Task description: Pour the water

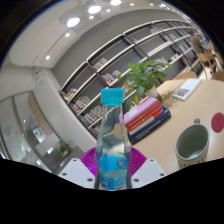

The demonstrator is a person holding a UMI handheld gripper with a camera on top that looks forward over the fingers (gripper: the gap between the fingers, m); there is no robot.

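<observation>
A: What is the gripper (112, 172) doing?

B: Its two fingers are clamped on a bottle (112, 140). The purple pads (88, 160) press its lower body from either side, and the bottle stands upright between them, rising straight ahead of the camera.

A: What sort of bottle?

B: Clear plastic, with water inside and a blue cap (112, 96). The cap looks to be on. I cannot tell whether the bottle rests on the table (205, 100) or is lifted off it, since its base is hidden by the fingers.

A: And where would the water go?

B: Most likely into the cup (192, 146), a greenish one standing on the table to the right of the fingers, near the bottle but not touching it. Its inside cannot be made out well enough to say whether it holds anything.

A: What lies beyond?

B: Behind the bottle, a stack of books (147, 117), and behind those a leafy plant (143, 73). An open book (186, 90) lies further back toward the table's far edge, and a small red disc (219, 122) sits at the right edge. Long shelves (120, 55) run across the room at the back.

A: So how far along?

B: Early, I would judge. The bottle is gripped, and that is all. It is not tilted or over the cup, and the cap seems to need removing. Carrying across and pouring are all left.
</observation>
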